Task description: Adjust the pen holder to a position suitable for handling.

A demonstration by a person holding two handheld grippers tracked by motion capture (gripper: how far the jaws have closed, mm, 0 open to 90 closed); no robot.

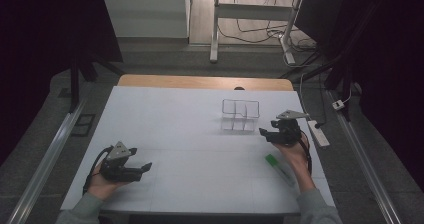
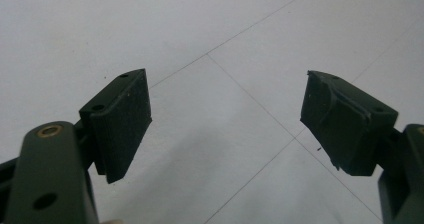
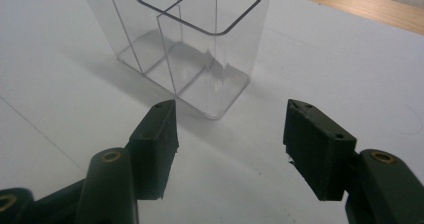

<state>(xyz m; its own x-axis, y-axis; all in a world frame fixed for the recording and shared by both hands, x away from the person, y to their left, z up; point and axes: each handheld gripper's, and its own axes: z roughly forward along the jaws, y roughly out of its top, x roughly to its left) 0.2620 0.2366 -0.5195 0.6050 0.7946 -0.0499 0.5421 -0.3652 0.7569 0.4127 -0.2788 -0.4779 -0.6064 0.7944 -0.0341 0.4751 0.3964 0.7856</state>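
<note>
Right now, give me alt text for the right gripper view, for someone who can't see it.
The right gripper has its two black jaws open and empty, pointing at a clear plastic organizer with inner dividers, standing on a white table. A wood edge runs along the top right.

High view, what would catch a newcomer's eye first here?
Probably the clear plastic box with dividers, standing upright on the white table right of centre. The right tool sits just beside it, jaws open and empty. A green pen lies near the right forearm, while the left tool rests open at the near left.
</note>
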